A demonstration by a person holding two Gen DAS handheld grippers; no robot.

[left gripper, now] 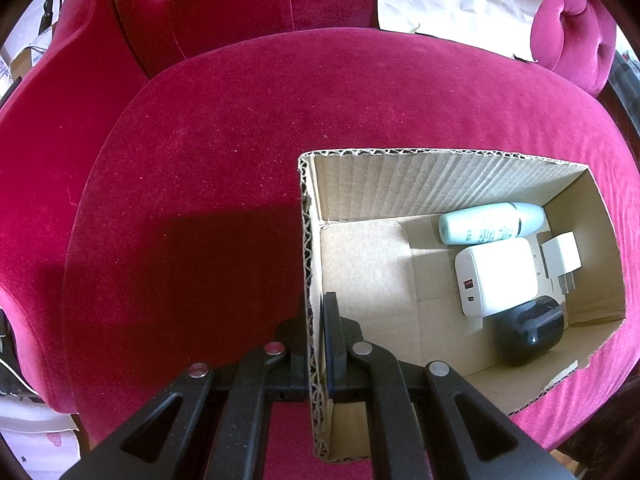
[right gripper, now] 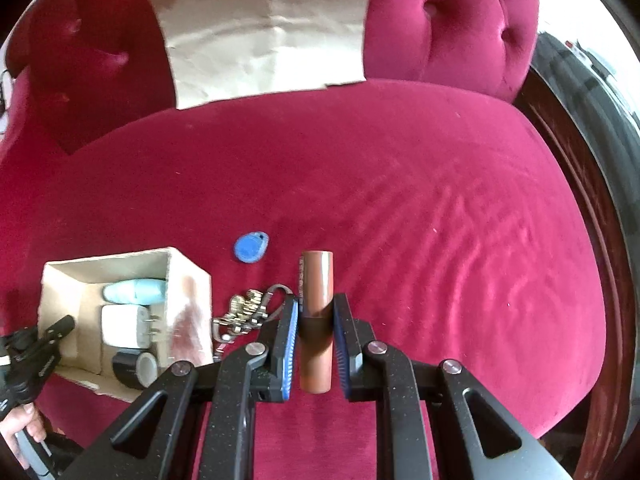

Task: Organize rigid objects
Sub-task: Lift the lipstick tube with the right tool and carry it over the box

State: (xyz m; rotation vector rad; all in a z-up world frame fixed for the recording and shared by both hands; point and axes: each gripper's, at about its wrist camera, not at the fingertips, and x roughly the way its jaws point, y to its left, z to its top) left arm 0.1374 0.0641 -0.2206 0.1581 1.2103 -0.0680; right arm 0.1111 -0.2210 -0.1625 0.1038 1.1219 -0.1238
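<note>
On the red velvet seat (left gripper: 240, 160), in the left wrist view, your left gripper (left gripper: 318, 340) was pinched on the near wall of the cardboard box (left gripper: 420, 184), one finger outside and one inside, so it was holding the box steady. Inside the box you had four things: one pale green bottle (left gripper: 492, 222) lying on its side, one white charger (left gripper: 498, 280), one small white plug adapter (left gripper: 560, 258) just beside it, and one black round object (left gripper: 528, 336) touching the charger (I could not tell what it was exactly).

In the right wrist view, your right gripper (right gripper: 316, 328) was closed on one brown tube (right gripper: 317, 292), the blue pads (right gripper: 292, 340) pressing near its middle, with both ends free. I judged the tube light and stiff, but smooth and round, so it could slip or roll; a hold at the middle, as you had it, seemed the best place. On the cushion outside the box one blue key fob (right gripper: 250, 246) and one bunch of keys (right gripper: 244, 312) were lying, near each other. The keys would be loose and would dangle, so I think you should take them by the ring. The fob was flat and small, difficult to pinch on soft velvet.
</note>
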